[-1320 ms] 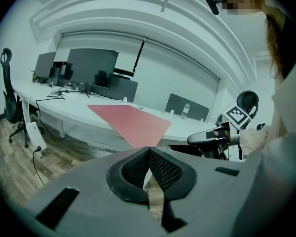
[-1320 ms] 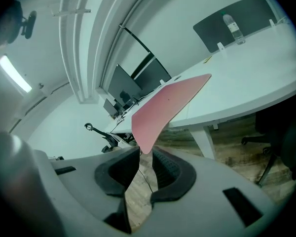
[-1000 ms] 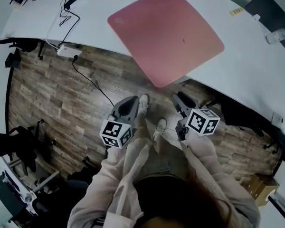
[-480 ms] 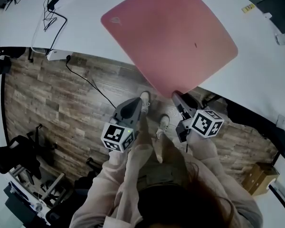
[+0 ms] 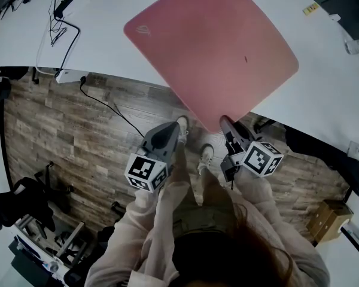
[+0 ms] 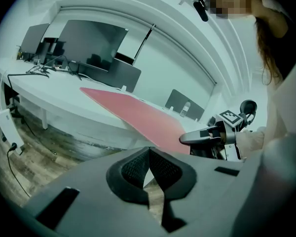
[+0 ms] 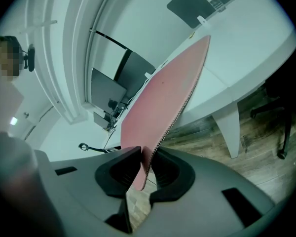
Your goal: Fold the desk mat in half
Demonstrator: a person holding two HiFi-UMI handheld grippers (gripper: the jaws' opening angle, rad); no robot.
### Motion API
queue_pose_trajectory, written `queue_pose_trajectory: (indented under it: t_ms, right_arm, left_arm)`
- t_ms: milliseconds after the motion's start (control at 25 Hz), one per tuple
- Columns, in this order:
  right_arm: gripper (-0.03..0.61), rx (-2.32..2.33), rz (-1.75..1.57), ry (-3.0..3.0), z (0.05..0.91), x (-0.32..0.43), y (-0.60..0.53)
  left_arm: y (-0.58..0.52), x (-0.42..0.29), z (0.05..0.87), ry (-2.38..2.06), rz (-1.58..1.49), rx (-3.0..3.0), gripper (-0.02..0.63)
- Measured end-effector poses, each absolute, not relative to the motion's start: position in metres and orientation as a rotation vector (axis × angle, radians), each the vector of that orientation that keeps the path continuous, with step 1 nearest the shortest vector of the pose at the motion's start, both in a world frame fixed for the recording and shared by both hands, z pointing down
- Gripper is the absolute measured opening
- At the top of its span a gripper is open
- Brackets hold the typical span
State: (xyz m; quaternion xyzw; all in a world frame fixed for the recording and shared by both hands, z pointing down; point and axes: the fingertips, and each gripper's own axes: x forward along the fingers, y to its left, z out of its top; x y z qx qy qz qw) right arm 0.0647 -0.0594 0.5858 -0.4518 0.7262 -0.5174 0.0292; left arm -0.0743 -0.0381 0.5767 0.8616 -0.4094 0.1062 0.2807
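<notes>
Head view: the desk mat lies flat on the white counter, turned diagonally to the counter's near edge. One rounded corner points at the person and overhangs that edge above the wood floor. The opposite corner points away, toward the far side of the counter. The longer sides appear to run from the far left down to the near corner, so the long axis lies oblique to the counter edge. A small logo marks the left corner.

The right gripper is raised to the overhanging corner, jaws pointing forward and up, with its marker cube toward the person. In the right gripper view, the right gripper has the mat corner between its jaws, which pinch it, one pad on each face. The stitched edge runs up and away from the jaws toward the counter.

The left gripper is held lower and well clear of the mat, over the floor just beside the person's shoes, and points forward. In the left gripper view, the left gripper has its jaws pressed together with nothing between them. The mat shows ahead as a flat pink sheet on the counter, and the right gripper shows at its near corner.

Both forearms are bent and held close to the body.
</notes>
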Motion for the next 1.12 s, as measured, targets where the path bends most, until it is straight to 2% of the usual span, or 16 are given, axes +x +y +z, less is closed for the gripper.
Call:
queue_pose_trajectory:
  t_ms: [600,1120]
  right_arm:
    - [0.048,-1.451,-1.598,2.181,0.513,0.061,-0.079]
    - [0.044,-1.509,-1.453,2.155,0.464,0.058,-0.124]
  left_arm:
    - [-0.098,-0.079,0.492,-0.984,0.236,2.486,0.026]
    - [-0.146,-0.093,0.46,-0.886,0.189,2.61,0.026]
